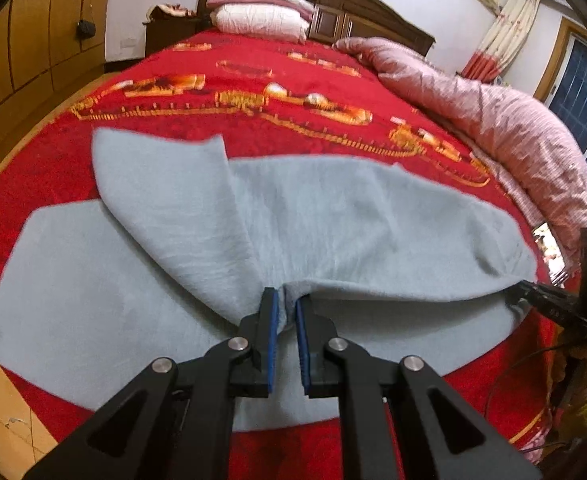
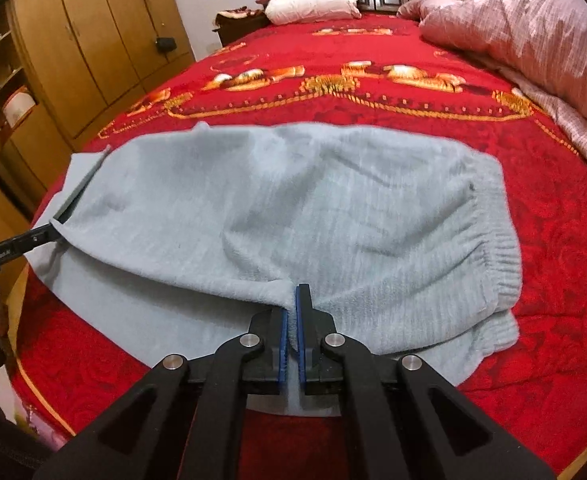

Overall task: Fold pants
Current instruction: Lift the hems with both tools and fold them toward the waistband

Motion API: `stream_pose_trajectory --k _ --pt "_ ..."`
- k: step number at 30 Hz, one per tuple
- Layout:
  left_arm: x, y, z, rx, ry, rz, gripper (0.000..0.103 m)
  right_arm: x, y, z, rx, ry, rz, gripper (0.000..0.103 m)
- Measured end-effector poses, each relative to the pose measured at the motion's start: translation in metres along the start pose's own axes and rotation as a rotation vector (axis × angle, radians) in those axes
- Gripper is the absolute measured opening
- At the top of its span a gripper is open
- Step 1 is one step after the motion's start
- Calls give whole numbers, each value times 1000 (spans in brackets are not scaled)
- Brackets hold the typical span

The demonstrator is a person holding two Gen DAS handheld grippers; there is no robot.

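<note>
Grey pants (image 1: pixel 333 216) spread across red bedspread (image 1: pixel 253 60), near edge lifted. Left gripper (image 1: pixel 286 308) and right gripper (image 2: pixel 292 304) each pinch that folded edge, pads nearly closed. Pink quilt (image 2: pixel 533 32) lies bunched beyond, well apart.

Pants on bed, both grippers at near edge.

The pants (image 2: pixel 293 208) lie across the bedspread (image 2: pixel 373 92), waistband to the right, one leg folded over the other. The left gripper (image 1: pixel 286 304) and right gripper (image 2: pixel 291 304) each pinch the near fabric edge. Behind: pillows (image 2: pixel 313 0) at the headboard, a quilt (image 2: pixel 533 32) along the right.
</note>
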State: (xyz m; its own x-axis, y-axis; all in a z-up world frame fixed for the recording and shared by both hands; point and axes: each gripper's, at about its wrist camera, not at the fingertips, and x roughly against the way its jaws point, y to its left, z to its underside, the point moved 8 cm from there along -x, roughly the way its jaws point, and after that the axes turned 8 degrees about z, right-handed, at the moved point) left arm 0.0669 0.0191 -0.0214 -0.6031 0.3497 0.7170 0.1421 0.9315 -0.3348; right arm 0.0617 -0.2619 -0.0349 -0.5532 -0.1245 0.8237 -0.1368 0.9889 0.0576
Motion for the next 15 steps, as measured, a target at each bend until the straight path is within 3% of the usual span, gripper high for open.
stream_pose_trajectory --k 7,15 --pt "32 -12 3 -18 -43 8 9 34 6 -5 25 -57 -2 5" --pt "22 -11 44 -11 34 0 9 33 10 27 62 -10 25 5"
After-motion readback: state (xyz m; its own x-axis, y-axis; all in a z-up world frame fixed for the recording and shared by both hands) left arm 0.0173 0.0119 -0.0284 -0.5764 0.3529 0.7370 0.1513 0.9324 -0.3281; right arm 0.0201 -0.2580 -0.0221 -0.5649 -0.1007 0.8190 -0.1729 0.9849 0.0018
